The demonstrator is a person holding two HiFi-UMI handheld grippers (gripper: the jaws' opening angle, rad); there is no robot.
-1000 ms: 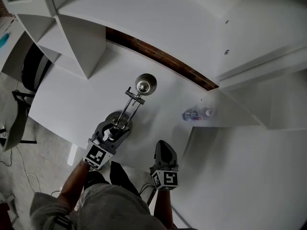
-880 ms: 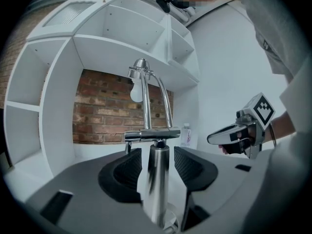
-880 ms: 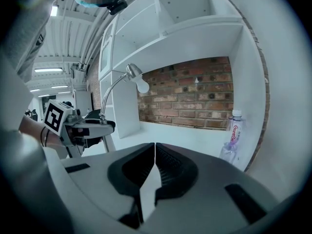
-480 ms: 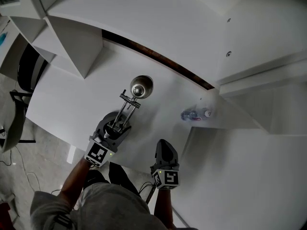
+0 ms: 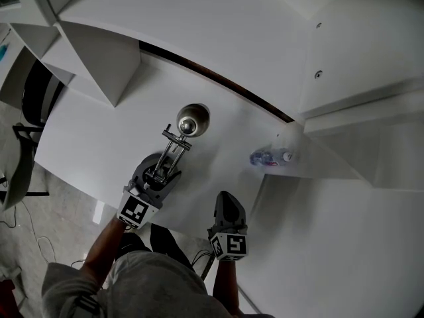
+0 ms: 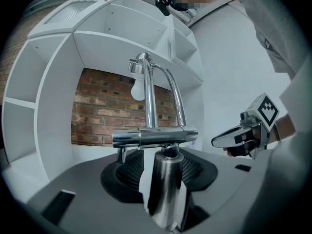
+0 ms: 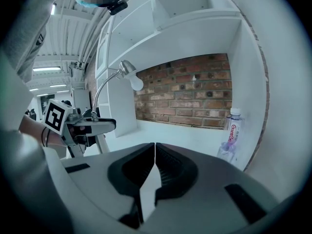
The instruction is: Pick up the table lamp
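The chrome table lamp [image 5: 191,122] stands near the front of the white desk [image 5: 93,131], its twin-rod arm leaning toward the back wall. My left gripper [image 5: 159,175] is shut on the lamp's lower post, just above its dark round base. In the left gripper view the shiny post [image 6: 164,189] is pinched between the two pads, with the crossbar and white bulb above. My right gripper [image 5: 226,209] hangs to the right of the lamp, shut and empty [image 7: 154,163]. From there the lamp head [image 7: 127,71] and the left gripper [image 7: 92,126] show at the left.
A clear water bottle [image 5: 269,158] stands at the desk's right, against a white side panel [image 7: 230,133]. White shelves [image 5: 106,58] overhang the back; a brick wall [image 7: 190,99] lies behind. A dark chair [image 5: 38,91] is left of the desk.
The lamp and my left gripper have shifted slightly to the left in the head view. The right gripper has stayed where it was.
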